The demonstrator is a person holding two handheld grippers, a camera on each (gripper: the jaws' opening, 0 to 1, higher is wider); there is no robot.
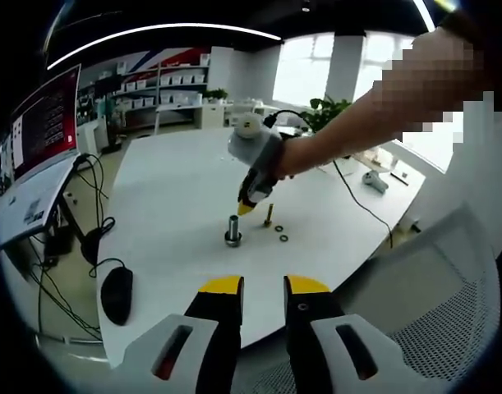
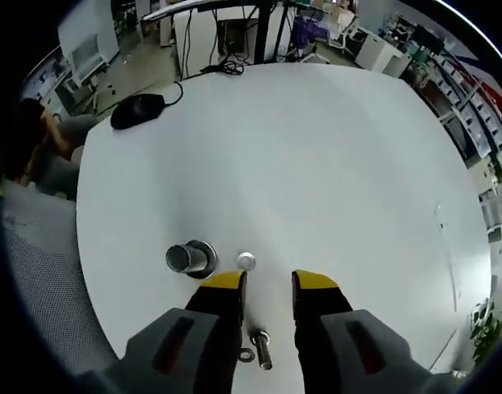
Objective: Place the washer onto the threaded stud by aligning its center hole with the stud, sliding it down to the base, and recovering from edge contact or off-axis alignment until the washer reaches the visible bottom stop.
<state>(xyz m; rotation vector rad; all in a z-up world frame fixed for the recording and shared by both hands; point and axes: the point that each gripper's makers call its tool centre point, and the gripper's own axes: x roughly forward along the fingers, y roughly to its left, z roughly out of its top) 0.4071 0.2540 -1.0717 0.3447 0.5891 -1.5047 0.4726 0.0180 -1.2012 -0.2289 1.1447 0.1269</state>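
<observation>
White table (image 2: 333,164) under us, our right gripper (image 2: 269,283) parted and holding nothing, washer (image 2: 246,261) just ahead of its left fingertip, stud (image 2: 189,258) beside, our left gripper (image 1: 264,286) parted, well back from the stud.

Bright, window-lit, fisheye-warped edges

Both tongs stand parted and hold nothing: left tongs (image 1: 264,289) level, right tongs (image 2: 269,281) pointing downward.
</observation>
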